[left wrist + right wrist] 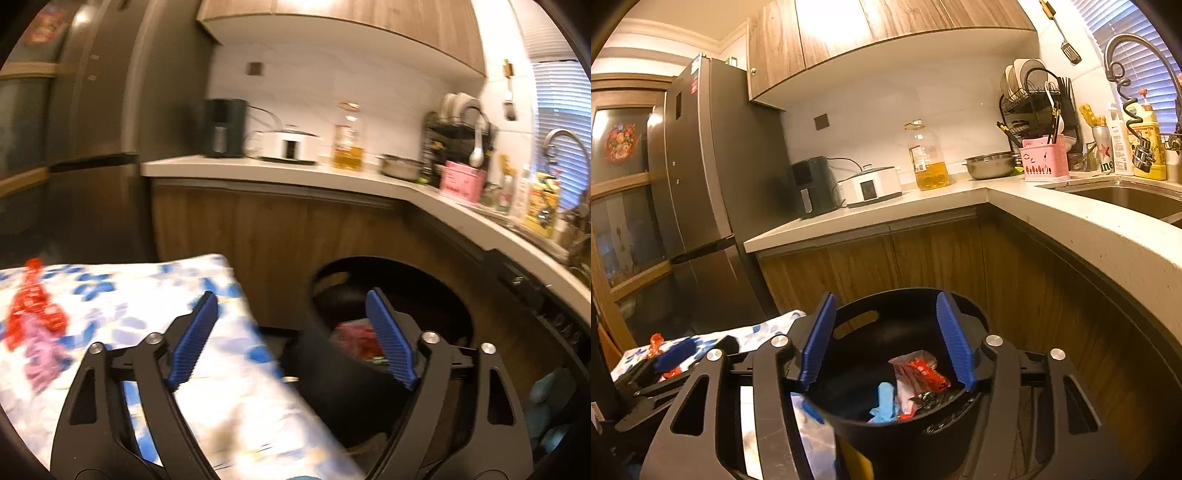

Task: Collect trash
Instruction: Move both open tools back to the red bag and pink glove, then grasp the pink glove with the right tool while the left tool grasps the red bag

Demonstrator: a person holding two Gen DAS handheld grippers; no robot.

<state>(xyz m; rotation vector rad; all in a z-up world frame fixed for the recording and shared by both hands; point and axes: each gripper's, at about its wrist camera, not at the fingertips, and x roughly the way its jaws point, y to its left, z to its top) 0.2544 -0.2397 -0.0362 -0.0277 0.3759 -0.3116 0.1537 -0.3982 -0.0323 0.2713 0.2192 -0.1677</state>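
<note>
Left gripper [291,325], jaws spread and empty, should swing to ten o'clock and pinch the red wrapper [35,314] squarely.

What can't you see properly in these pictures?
- Purple trash on the tablecloth: left view is blurred, so I cannot tell what it is.
- Bin bottom: right view, hidden under the wrappers.
- Left gripper and right gripper are both open and empty.
</note>
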